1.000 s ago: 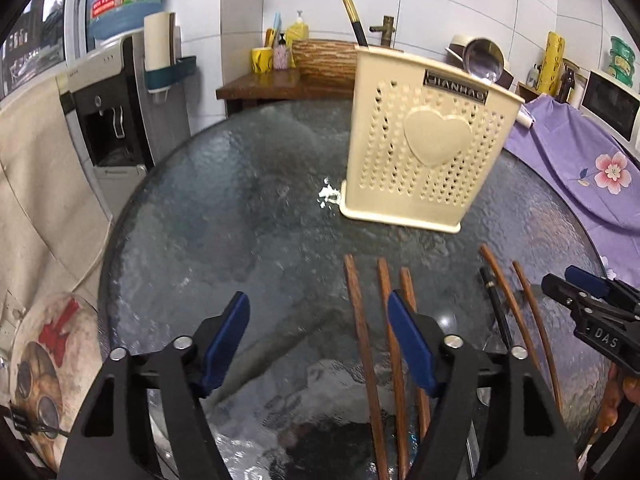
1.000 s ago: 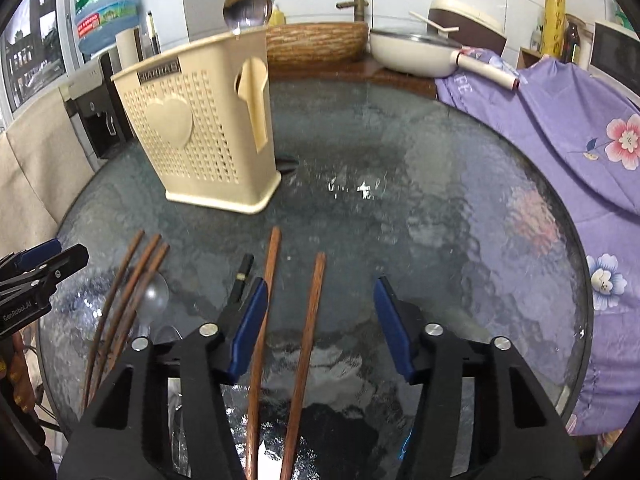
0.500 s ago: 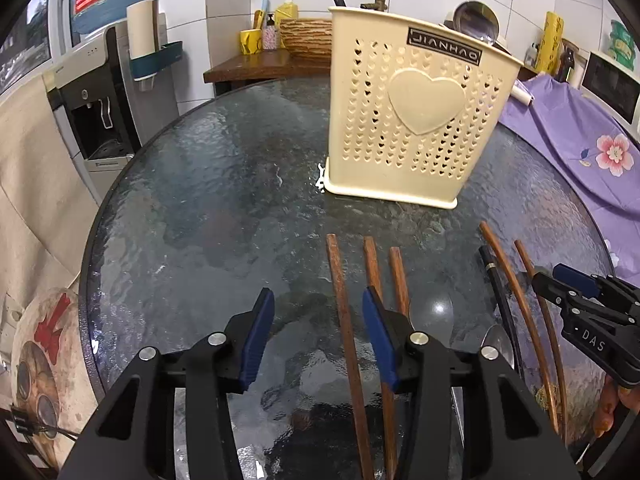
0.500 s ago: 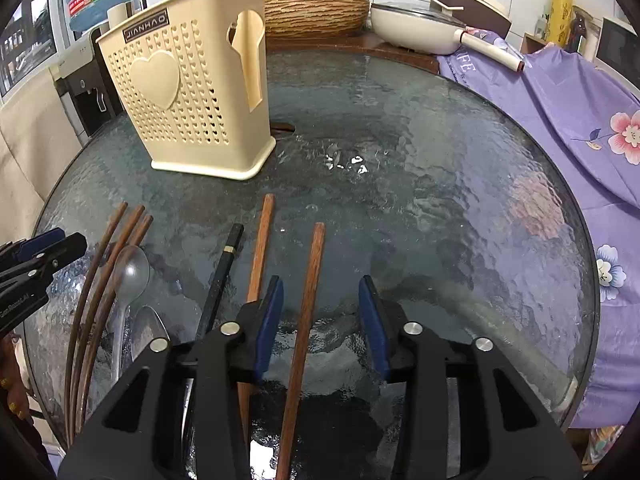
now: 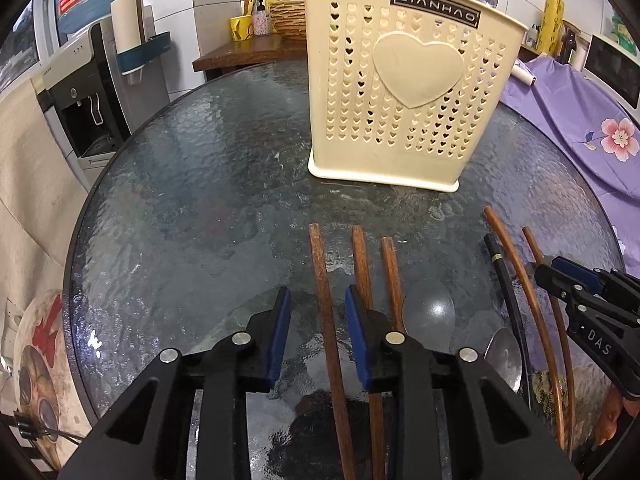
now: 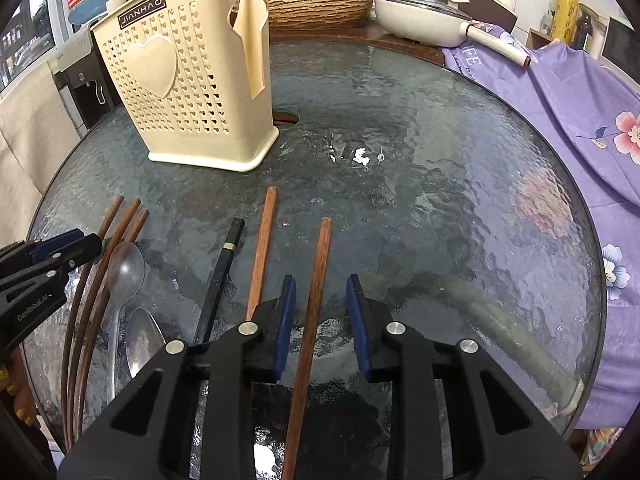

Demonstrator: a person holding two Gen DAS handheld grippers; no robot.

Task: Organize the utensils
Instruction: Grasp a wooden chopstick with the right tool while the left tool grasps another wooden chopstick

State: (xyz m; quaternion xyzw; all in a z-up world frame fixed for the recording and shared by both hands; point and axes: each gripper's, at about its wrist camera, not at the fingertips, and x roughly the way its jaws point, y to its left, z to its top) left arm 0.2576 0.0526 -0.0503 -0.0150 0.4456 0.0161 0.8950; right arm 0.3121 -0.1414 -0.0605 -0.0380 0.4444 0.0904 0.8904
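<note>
A cream perforated utensil holder (image 5: pixel 404 92) with a heart stands upright on the round glass table (image 5: pixel 200 208); it also shows in the right wrist view (image 6: pixel 192 92). Several brown chopsticks, a black chopstick (image 6: pixel 218 280) and two metal spoons (image 6: pixel 124 272) lie flat near the table's front. My left gripper (image 5: pixel 316 320) is open, its jaws either side of the leftmost brown chopstick (image 5: pixel 324 280), not touching it. My right gripper (image 6: pixel 322 308) is open around the rightmost brown chopstick (image 6: pixel 316 280).
A purple flowered cloth (image 6: pixel 560 120) drapes the table's right side. A white pan (image 6: pixel 424 16) and a woven basket (image 6: pixel 320 4) sit on the counter behind. A water dispenser (image 5: pixel 96 92) stands to the left.
Both grippers have moved forward and down toward the chopsticks. Both pairs of jaws have narrowed, each now straddling one brown chopstick. The utensils have not moved.
</note>
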